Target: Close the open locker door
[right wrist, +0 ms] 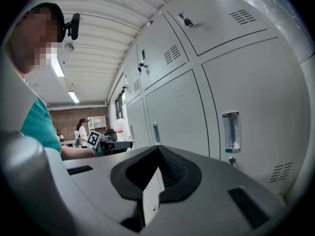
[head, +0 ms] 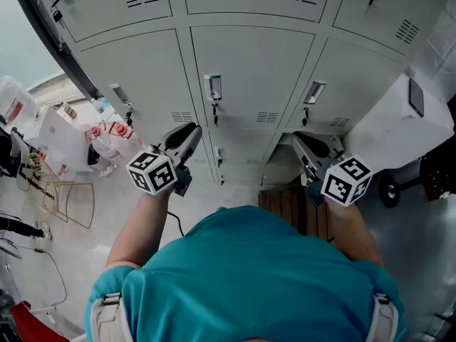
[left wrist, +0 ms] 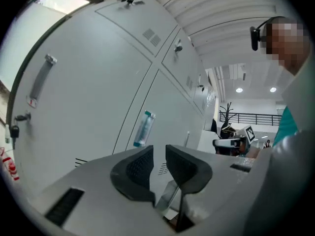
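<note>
A bank of grey lockers (head: 249, 70) fills the head view, and every door that shows lies flush; I see none standing ajar. Each door has a clear recessed handle (head: 213, 87) with a key below it. My left gripper (head: 187, 130) is held up before the left column, apart from the doors. Its jaws stand a little apart with nothing between them, and a blue-tipped handle (left wrist: 142, 129) shows beyond my left gripper (left wrist: 158, 154). My right gripper (head: 299, 140) points at the right column. Its jaws meet at the tips, empty, in my right gripper (right wrist: 158, 151) view.
Bottles and bags with red labels (head: 107, 134) and a wire rack (head: 64, 198) clutter the floor at left. A white wheeled machine (head: 406, 127) stands at right. A slatted wooden piece (head: 292, 205) lies by my feet. Another person (right wrist: 81, 129) stands far down the room.
</note>
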Motion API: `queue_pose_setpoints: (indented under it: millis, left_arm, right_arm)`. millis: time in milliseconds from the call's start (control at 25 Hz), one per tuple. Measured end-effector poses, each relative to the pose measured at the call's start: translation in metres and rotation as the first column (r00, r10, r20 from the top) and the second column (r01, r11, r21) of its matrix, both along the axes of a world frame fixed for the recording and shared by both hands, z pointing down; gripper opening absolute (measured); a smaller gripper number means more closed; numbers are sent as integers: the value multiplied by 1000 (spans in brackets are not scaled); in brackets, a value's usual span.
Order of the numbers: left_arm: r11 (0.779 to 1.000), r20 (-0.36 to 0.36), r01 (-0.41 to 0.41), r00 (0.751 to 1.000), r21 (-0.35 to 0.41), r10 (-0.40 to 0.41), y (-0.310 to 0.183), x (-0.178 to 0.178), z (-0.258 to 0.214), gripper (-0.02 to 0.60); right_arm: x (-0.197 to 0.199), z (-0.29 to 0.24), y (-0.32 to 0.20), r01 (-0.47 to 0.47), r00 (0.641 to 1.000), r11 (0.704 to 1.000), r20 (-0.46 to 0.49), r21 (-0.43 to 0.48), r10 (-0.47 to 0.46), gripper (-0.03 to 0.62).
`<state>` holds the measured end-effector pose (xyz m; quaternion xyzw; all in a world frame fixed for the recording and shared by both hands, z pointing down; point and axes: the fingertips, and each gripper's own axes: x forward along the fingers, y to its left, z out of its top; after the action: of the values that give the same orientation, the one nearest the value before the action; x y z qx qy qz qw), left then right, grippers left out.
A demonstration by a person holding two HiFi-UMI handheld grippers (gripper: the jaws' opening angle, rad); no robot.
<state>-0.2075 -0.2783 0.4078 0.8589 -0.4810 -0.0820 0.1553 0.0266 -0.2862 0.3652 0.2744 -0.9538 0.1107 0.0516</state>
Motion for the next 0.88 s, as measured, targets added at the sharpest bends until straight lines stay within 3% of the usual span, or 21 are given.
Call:
queue_pose_setpoints:
  millis: [120, 160, 440, 560, 680, 880]
  left_arm:
    - [996, 29, 51, 998, 72, -53, 20, -14, -22, 52]
    - [994, 44, 67, 997, 85, -71, 25, -17, -27, 5]
    - [996, 24, 50, 998, 79, -52, 47, -20, -31, 3]
    - [994, 53, 78, 995, 77, -82, 49, -23, -29, 3]
    - [992, 38, 91, 995, 89, -95, 51, -24, -32, 3]
    - [995, 52, 50, 997, 87, -55, 52, -11, -32, 3]
  right_arm:
    - [0, -2, -4, 4, 1000, 1000, 28, 13, -4, 2]
    - [-1, -2, -5, 5, 1000, 1000, 30, 15, -6, 2]
    - [-10, 3, 0, 25, 999, 1000, 22, 19, -26, 2]
    - [-12, 3, 1, 30, 999, 999, 22, 19, -31, 2]
    - [-12, 2, 2, 28, 999, 999, 20, 20, -28, 2]
    - [-7, 5, 5, 16, 1000, 1000, 18, 14, -17, 2]
